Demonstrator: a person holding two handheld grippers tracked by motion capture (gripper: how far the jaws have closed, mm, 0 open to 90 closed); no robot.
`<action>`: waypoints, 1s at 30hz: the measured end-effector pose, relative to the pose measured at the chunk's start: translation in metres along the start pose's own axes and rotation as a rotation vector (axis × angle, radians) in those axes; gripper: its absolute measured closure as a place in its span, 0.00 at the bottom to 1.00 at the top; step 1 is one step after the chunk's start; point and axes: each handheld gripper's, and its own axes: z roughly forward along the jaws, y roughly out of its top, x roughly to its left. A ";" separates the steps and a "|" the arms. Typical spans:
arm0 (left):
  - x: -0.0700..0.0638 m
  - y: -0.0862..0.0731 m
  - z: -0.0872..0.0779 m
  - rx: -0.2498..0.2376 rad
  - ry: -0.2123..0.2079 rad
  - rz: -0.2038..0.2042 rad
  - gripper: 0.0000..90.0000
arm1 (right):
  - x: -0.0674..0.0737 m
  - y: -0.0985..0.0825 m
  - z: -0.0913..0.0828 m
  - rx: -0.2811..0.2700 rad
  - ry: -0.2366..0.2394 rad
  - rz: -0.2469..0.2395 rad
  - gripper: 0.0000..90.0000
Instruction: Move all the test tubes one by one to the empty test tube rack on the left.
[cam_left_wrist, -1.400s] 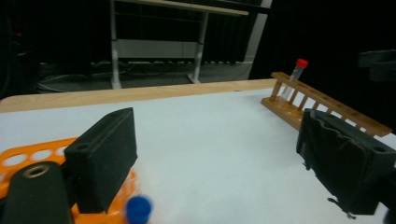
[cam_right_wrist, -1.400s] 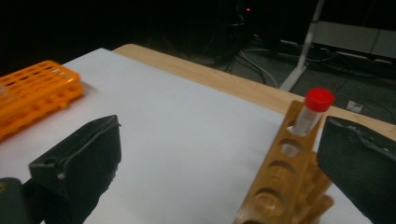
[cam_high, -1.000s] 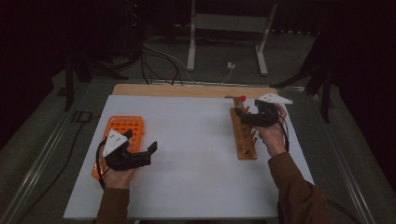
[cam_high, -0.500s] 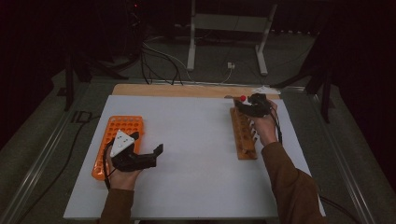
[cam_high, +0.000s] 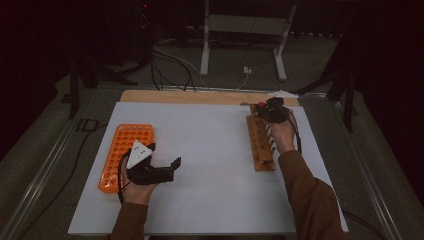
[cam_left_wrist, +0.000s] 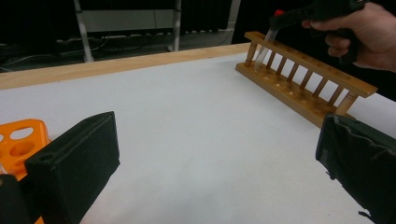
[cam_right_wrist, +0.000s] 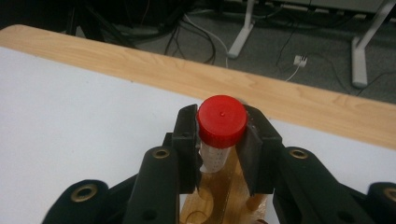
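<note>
At rack (cam_high: 261, 145), claw (cam_right_wrist: 219, 140) grips tube (cam_right_wrist: 221, 122)

I see a white table top (cam_high: 210, 165) with a bare wooden strip along its far edge; an orange rack (cam_high: 120, 155) lies left, a wooden rack (cam_high: 261, 145) right.

On the counter (cam_high: 215, 150) a tube tray (cam_high: 122, 155) lies at nine o'clock and a wooden rack (cam_high: 260, 142) at three o'clock, well apart. The left tool (cam_high: 162, 170) sits just beside the tray's near right corner. The right tool (cam_high: 267, 111) is at the rack's far end, around a capped tube (cam_right_wrist: 219, 128) standing in the rack.
</note>
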 end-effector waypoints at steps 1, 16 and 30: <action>0.000 0.000 0.000 0.001 0.000 0.000 0.01 | 0.000 0.001 -0.003 -0.011 0.003 -0.001 0.79; -0.009 0.006 0.008 0.011 0.002 0.030 0.01 | 0.006 0.024 -0.062 -0.173 0.031 -0.079 0.79; -0.024 0.014 0.028 0.015 -0.026 0.059 0.01 | 0.050 0.010 -0.087 -0.151 0.228 -0.132 0.79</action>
